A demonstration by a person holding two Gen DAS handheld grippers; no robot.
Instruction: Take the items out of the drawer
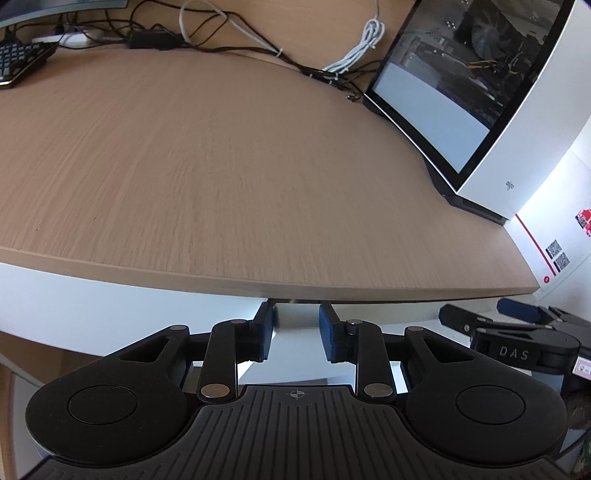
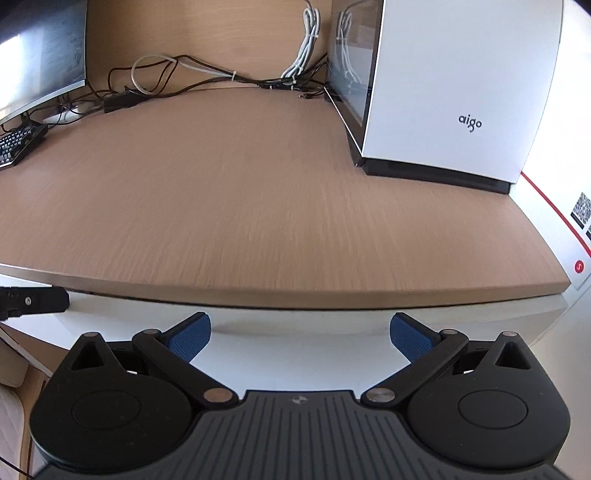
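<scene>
A white drawer front runs under the edge of the wooden desk; its inside and any items are hidden. My left gripper is up against it just below the desk edge. Its blue pads stand close together, with a pale strip of the front filling the gap; I cannot tell whether they pinch it. My right gripper faces the same drawer front further right, wide open with nothing between its fingers. It also shows at the right of the left wrist view, as the right gripper.
A white computer case with a glass side stands on the desk's right end. A black keyboard and a monitor sit at the far left. Cables lie along the back edge. A white wall with QR stickers is at the right.
</scene>
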